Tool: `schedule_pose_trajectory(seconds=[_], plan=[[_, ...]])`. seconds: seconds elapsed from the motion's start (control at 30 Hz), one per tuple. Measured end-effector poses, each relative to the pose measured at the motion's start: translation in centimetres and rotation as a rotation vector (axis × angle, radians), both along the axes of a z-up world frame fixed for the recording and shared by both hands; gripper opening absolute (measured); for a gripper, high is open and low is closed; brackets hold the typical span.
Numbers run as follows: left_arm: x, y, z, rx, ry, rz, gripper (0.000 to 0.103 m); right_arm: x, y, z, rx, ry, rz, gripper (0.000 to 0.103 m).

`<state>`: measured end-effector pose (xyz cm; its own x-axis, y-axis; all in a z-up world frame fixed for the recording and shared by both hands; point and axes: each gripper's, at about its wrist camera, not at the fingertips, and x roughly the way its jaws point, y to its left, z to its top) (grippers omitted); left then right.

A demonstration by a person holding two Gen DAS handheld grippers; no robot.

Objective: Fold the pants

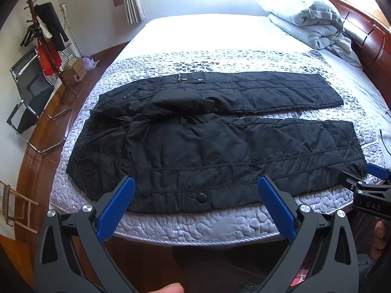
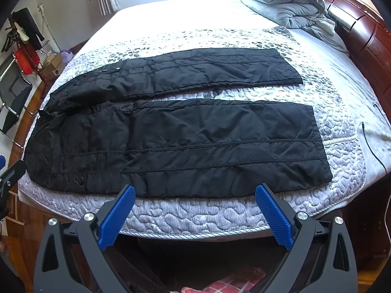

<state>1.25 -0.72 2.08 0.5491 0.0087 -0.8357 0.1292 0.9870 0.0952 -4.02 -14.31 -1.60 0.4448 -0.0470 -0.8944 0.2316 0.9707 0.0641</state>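
Black quilted pants (image 1: 207, 144) (image 2: 176, 146) lie flat on the bed with the waist to the left and both legs running right, a strip of quilt showing between the legs. My left gripper (image 1: 195, 185) is open just above the near edge of the pants, near the waist and a snap button (image 1: 201, 197). My right gripper (image 2: 195, 190) is open at the near edge of the nearer leg, with nothing between its fingers. The right gripper also shows in the left wrist view (image 1: 374, 173), at the near leg's cuff.
The bed carries a grey patterned quilt (image 1: 220, 61) (image 2: 220, 210). A folded grey blanket (image 1: 305, 17) (image 2: 288, 5) sits at the far right by the wooden headboard (image 1: 374, 44). A chair (image 1: 27, 97) and a coat rack (image 1: 46, 36) stand left of the bed.
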Motion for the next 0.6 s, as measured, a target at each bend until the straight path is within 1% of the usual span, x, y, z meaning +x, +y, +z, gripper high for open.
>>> schedule_pose_trajectory(seconds=[0.6], plan=[[2.1, -0.3, 0.0, 0.013, -0.002, -0.009, 0.1, 1.6, -0.6, -0.9, 0.0, 0.01, 0.001, 0.099]])
